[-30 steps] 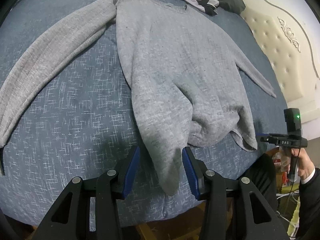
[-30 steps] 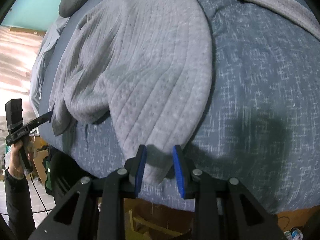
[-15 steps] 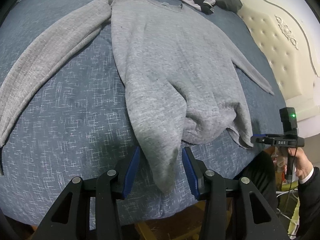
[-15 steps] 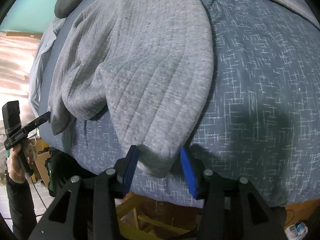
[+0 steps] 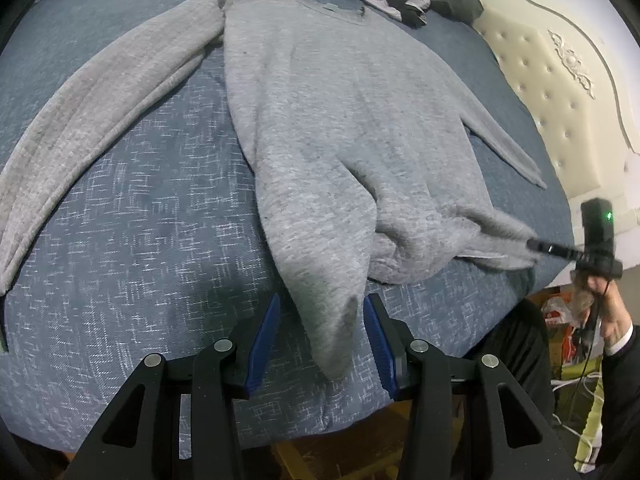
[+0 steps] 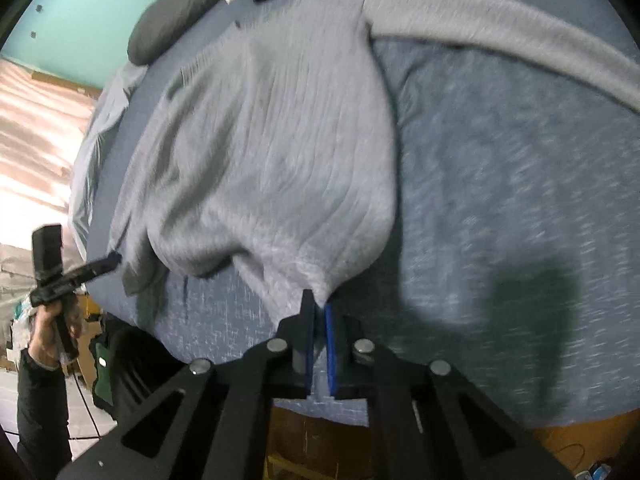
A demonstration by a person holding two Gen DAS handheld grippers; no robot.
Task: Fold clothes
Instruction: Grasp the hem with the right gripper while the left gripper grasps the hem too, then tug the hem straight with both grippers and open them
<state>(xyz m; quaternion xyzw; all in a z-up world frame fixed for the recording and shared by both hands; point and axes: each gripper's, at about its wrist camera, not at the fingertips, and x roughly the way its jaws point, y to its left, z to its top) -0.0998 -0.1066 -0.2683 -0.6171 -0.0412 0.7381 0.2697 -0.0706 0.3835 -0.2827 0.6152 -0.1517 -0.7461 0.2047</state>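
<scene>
- Left wrist view: grey sweater (image 5: 352,120) lies flat on the blue bedspread (image 5: 132,216), collar at the top of the frame, hem toward the bottom. Its long axis runs top to bottom, leaning a little to the right.
- One hem corner reaches down to lower centre and sits between the blue pads of the left gripper (image 5: 322,340). Jaws spread; neither pad presses the cloth. This corner lies straight ahead of the jaws, already inside the gap.
- At right of frame the right gripper (image 5: 534,245) is held in a hand (image 5: 604,312), its tip on the other hem corner, which looks drawn out toward it.
- Right wrist view, blurred: the right gripper's jaws have just been closing and are now pressed nearly together, pinching a point of the sweater's hem at lower centre. Sweater body runs away toward the upper left; one sleeve (image 6: 520,36) arcs across the upper right.
- Left gripper shows at left edge of this frame.
- Judgement: right corner secured, left not; the left jaws need only close where they stand before both corners lift together.
</scene>
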